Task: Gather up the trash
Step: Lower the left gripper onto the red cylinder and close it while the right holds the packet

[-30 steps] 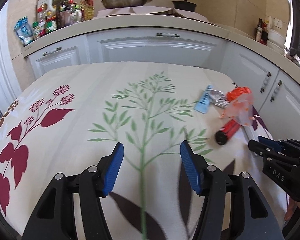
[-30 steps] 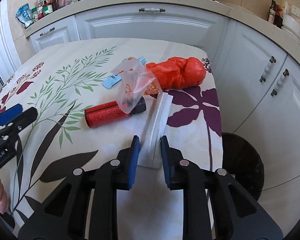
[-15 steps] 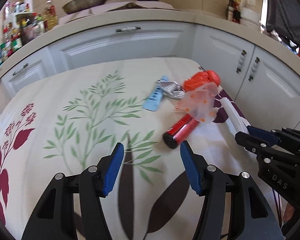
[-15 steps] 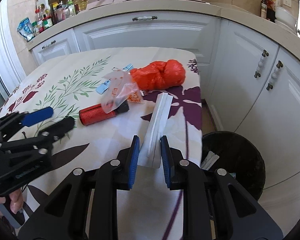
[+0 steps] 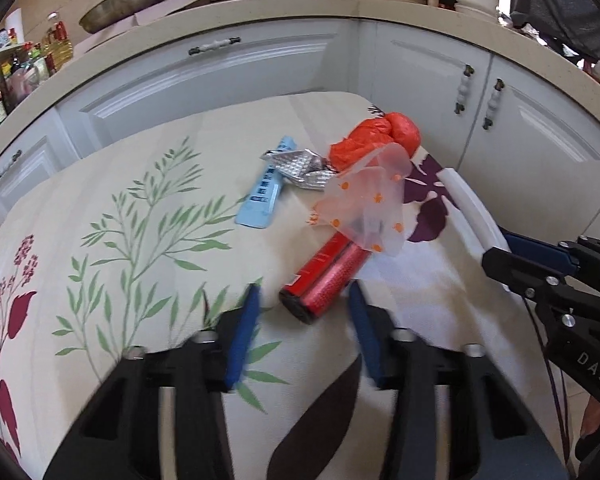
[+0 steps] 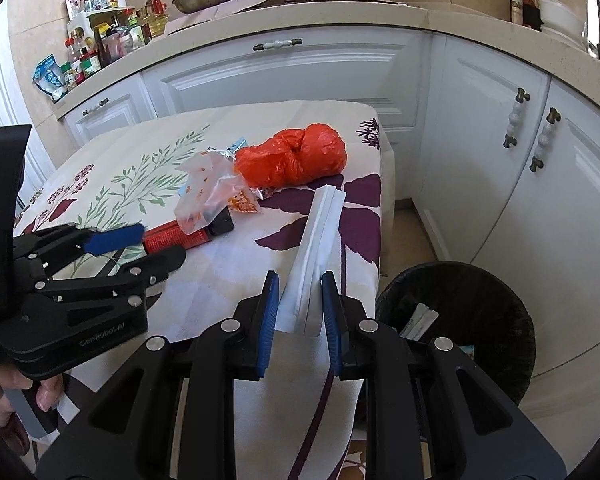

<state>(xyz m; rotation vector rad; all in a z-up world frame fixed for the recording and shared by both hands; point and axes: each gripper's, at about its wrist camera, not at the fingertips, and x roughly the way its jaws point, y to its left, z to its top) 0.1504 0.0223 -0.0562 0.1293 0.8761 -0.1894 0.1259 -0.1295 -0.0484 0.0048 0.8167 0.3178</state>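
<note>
Both my tools angled down over the trash on the counter.

My left tool [image 5: 304, 320] is closing, pads either side of the red tube's [image 5: 326, 276] black end, not yet touching it. My right tool [image 6: 298, 312] grips a long white packet [image 6: 316, 240] at the cloth-covered counter's [image 5: 100, 184] edge, above the black bin [image 6: 480, 312].

The left gripper [image 5: 304, 312] sits low in its own frame, angled downward, jaws closing (nothing pressed between the pads). The right gripper [image 6: 298, 304] sits bottom centre of its view, jaws nearly together and gripping.
</note>
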